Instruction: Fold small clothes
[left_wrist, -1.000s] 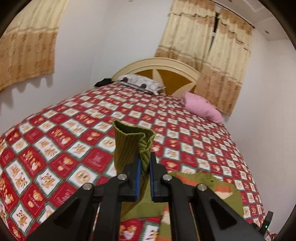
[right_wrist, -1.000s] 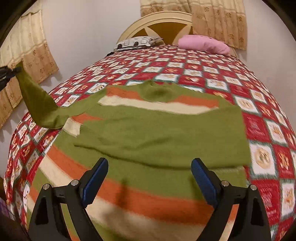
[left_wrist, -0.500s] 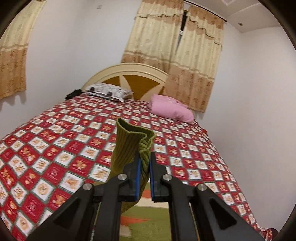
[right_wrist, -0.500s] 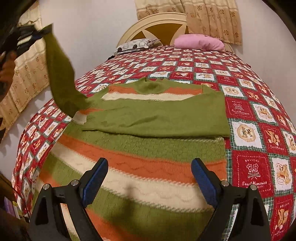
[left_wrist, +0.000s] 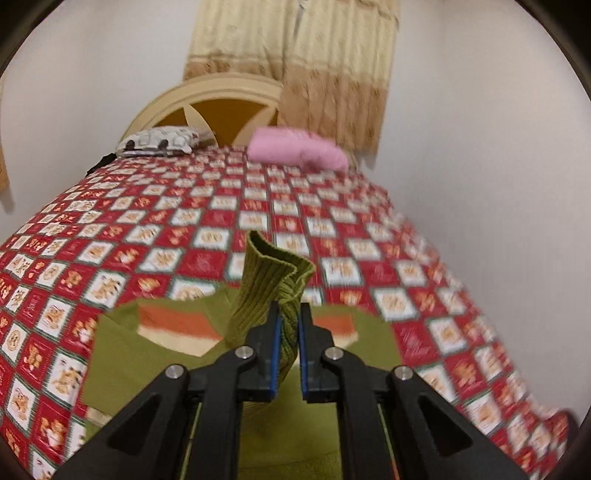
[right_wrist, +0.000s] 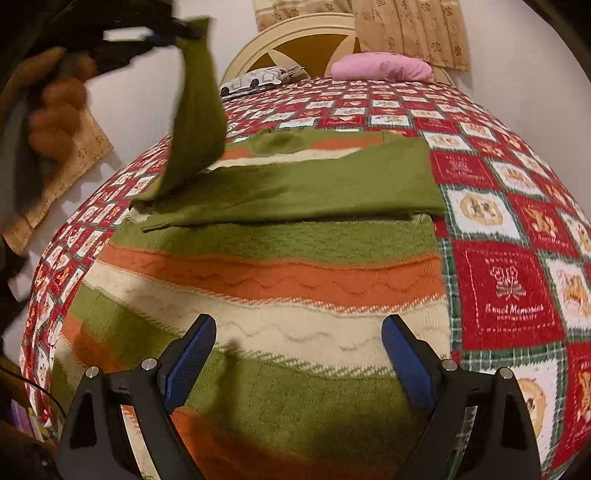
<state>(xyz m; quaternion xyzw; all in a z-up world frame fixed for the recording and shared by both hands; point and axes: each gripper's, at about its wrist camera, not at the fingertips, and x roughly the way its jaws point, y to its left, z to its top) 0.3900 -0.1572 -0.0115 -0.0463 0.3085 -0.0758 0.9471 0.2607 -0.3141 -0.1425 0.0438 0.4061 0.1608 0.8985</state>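
A small knitted sweater (right_wrist: 295, 280) with green, orange and cream stripes lies flat on the bed. Its right sleeve (right_wrist: 314, 188) is folded across the chest. My left gripper (left_wrist: 287, 325) is shut on the ribbed cuff of the left green sleeve (left_wrist: 269, 284), lifted above the sweater's upper part. From the right wrist view that sleeve (right_wrist: 195, 122) hangs in the air from the left gripper (right_wrist: 184, 31) at the top left. My right gripper (right_wrist: 299, 339) hovers open over the sweater's lower stripes with nothing between its fingers.
The bed wears a red and white checked cover (right_wrist: 509, 288). A pink pillow (left_wrist: 295, 149) and a patterned pillow (left_wrist: 159, 140) lie by the headboard (left_wrist: 207, 110). Curtains (left_wrist: 314, 62) hang behind. A person's hand (right_wrist: 55, 107) holds the left gripper. The bed's right edge sits near the wall.
My left gripper has carried the green sleeve up and over from the sweater's left side toward its middle. My right gripper has crept lower down the sweater, staying open.
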